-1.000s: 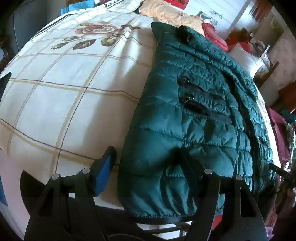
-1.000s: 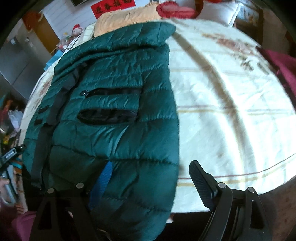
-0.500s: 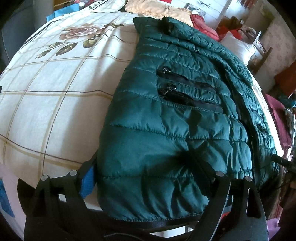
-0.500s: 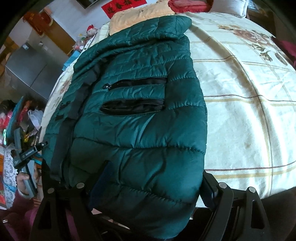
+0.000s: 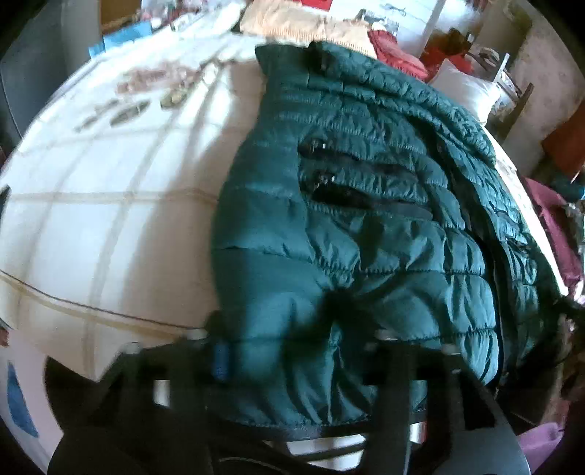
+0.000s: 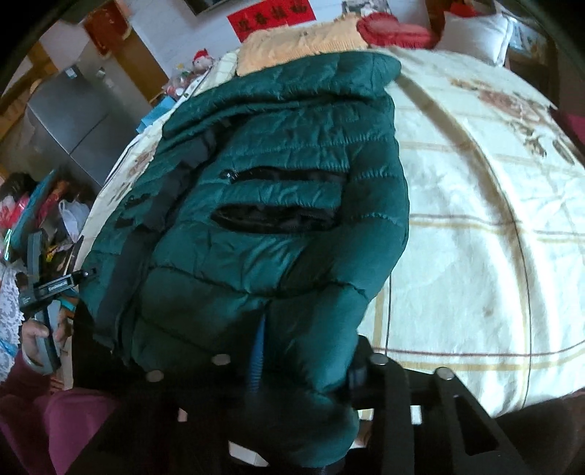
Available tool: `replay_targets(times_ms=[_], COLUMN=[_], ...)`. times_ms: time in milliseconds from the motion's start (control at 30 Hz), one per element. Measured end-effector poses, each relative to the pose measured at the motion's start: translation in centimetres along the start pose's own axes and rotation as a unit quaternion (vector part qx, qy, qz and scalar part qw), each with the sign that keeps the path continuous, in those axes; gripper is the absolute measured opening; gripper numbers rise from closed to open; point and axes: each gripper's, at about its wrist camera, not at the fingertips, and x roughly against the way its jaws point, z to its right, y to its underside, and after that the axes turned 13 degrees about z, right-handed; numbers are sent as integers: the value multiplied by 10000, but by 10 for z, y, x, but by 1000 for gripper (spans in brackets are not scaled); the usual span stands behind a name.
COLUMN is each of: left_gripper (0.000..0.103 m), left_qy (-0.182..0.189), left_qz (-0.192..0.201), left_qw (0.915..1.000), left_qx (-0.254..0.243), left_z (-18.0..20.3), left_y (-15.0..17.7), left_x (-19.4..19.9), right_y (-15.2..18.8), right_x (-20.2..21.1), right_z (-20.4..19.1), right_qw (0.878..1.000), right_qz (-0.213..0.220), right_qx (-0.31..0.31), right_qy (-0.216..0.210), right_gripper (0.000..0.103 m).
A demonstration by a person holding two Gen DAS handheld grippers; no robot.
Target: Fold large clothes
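Note:
A dark green quilted jacket (image 5: 365, 175) lies spread lengthwise on a cream checked bedspread (image 5: 109, 219), with two black zip pockets facing up. My left gripper (image 5: 299, 350) is closing on the near hem at one corner. The fabric puckers between its fingers (image 5: 219, 358). In the right wrist view the same jacket (image 6: 278, 175) lies on the bedspread (image 6: 475, 219). My right gripper (image 6: 307, 361) is closing on the other near corner, and the padding bunches between its blue pad (image 6: 257, 350) and the opposite finger.
An orange blanket (image 6: 299, 44), a red cushion (image 6: 395, 29) and a white pillow (image 6: 475, 29) lie at the bed's far end. A grey cabinet (image 6: 73, 124) and clutter stand left of the bed. A person's hand (image 6: 33, 336) and maroon sleeve (image 6: 55, 420) show at the left edge.
Both grippers went from wide open astride the jacket's near hem to closed on it. The hem now bunches and lifts slightly at both corners.

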Motion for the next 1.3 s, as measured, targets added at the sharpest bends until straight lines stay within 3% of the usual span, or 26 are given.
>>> replay_targets(times_ms=[33,200,700,1000,1300], left_gripper=[25,16,15,15,15], left_qy=[-26,284,697,662,469], left_qz=[66,236,921,1325,1482], left_qw=[10000,9992,9913,9843,9832], left_qx=[-44,154,636,959,952], left_z=[1,0,-3,-6,5], left_y=[-1,-18,-86,-146,-201], left_x=[3,15,36,22,-10], right_y=[-3,-31,-112,-163,-209], right_x=[2,21,35,21,-9], right_z=[0,-2,-12,-2,8], right_qw=[10000,9979,9875,9856,9845], right_qz=[62,497,1518,1687,1737], right_qx=[-36,-178,-111,-67,-90], right_qy=[-43,-365,-416,-136,242], right_gripper=[24,19,18,18,18])
